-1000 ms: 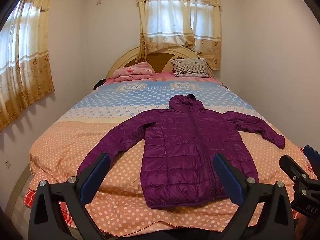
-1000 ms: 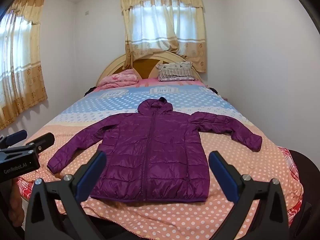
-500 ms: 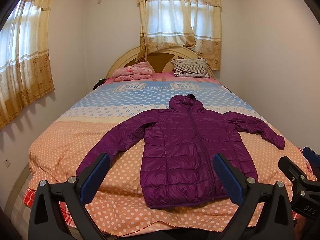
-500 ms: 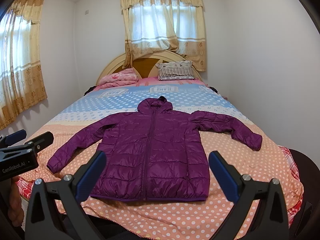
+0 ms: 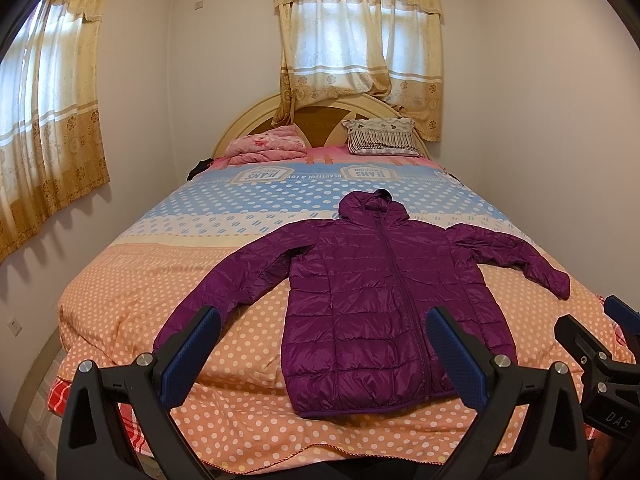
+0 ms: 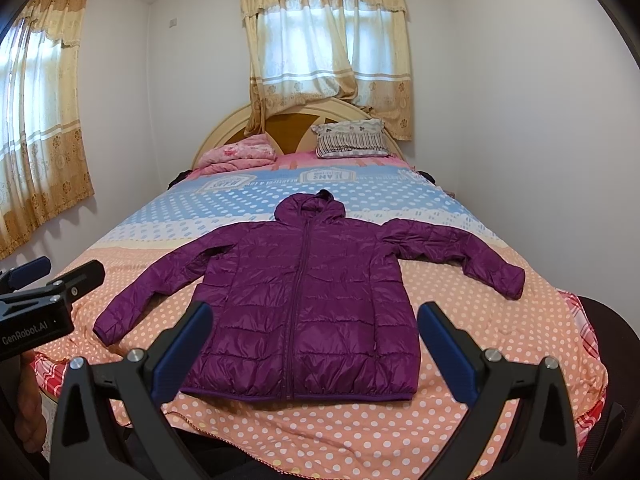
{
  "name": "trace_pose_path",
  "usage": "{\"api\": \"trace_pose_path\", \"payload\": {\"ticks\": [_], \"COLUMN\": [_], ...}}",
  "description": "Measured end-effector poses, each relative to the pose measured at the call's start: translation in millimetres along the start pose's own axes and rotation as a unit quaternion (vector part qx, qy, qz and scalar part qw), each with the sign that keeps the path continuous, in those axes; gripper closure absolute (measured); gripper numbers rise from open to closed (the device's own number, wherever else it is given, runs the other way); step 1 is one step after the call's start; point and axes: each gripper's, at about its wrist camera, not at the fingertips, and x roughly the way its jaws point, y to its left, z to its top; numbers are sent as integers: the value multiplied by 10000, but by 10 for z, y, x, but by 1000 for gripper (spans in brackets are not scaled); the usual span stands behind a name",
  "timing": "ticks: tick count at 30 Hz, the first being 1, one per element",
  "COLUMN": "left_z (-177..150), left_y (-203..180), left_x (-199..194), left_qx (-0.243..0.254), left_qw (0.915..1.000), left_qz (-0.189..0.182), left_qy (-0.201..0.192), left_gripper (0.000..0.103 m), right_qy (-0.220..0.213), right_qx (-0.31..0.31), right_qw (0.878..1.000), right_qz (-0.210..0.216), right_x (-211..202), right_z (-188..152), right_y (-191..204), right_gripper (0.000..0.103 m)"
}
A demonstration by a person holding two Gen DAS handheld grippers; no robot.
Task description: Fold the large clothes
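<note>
A purple hooded puffer jacket [image 5: 384,300] lies flat, front up and zipped, on the polka-dot bed cover, hood toward the headboard and both sleeves spread out; it also shows in the right wrist view [image 6: 308,304]. My left gripper [image 5: 322,344] is open and empty, held above the foot of the bed, short of the jacket's hem and left sleeve cuff. My right gripper [image 6: 314,340] is open and empty, held in front of the hem. Each gripper shows at the edge of the other's view.
The bed [image 5: 168,280] fills the room, with a wall close on its right side. A folded pink blanket [image 5: 264,148] and a striped pillow [image 5: 380,142] lie by the rounded headboard. Curtained windows are behind the headboard and on the left wall.
</note>
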Motion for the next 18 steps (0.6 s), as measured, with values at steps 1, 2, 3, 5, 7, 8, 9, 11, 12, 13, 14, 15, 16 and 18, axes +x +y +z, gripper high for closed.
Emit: {"api": "trace_pose_path", "payload": {"ticks": [1,2,3,5,7,8,9,11,12,13,14,15,16,18], "left_z": [4,6,6,42,41,40,40,39,41,43,44,48,49,44], "left_y": [2,1,10,-42,-46,-44,-45,-46,-41,-46,-47,-48,-43,-42], "left_x": [1,-1,2,-6,-4,-6,-6,-5,0,-1,2,3,4,1], "left_qx": [-3,-11,-8,-17,-10,-11,-11,-7,-8,-8,-4,-1,-4,-11], "left_qw": [10000,10000,10000,10000,10000,10000,10000,10000,10000,10000,10000,10000,10000,10000], "left_qz": [-2,6,9,7,13,8,7,13,12,11,16,21,17,21], "left_qy": [3,0,-4,1,-1,-2,-3,-2,4,6,8,9,8,-1], "left_gripper": [1,1,1,1,1,1,1,1,1,1,1,1,1,1], "right_qy": [9,14,17,16,24,32,35,98,105,117,126,131,128,129], "right_qx": [-2,-2,-5,-7,-4,-5,-5,-27,-28,-27,-29,-30,-30,-32], "right_qw": [10000,10000,10000,10000,10000,10000,10000,9999,9999,9999,9999,9999,9999,9999], "right_qz": [1,3,3,1,3,5,5,34,38,39,42,42,39,42], "right_x": [1,-2,3,-1,4,1,-2,15,24,38,39,40,38,38], "right_z": [-1,-6,-5,-12,0,-5,-3,-14,-17,-21,-27,-36,-37,-39], "right_y": [2,2,4,3,3,3,2,2,5,7,7,11,18,20], "right_gripper": [0,0,0,0,0,0,0,0,0,0,0,0,0,0]}}
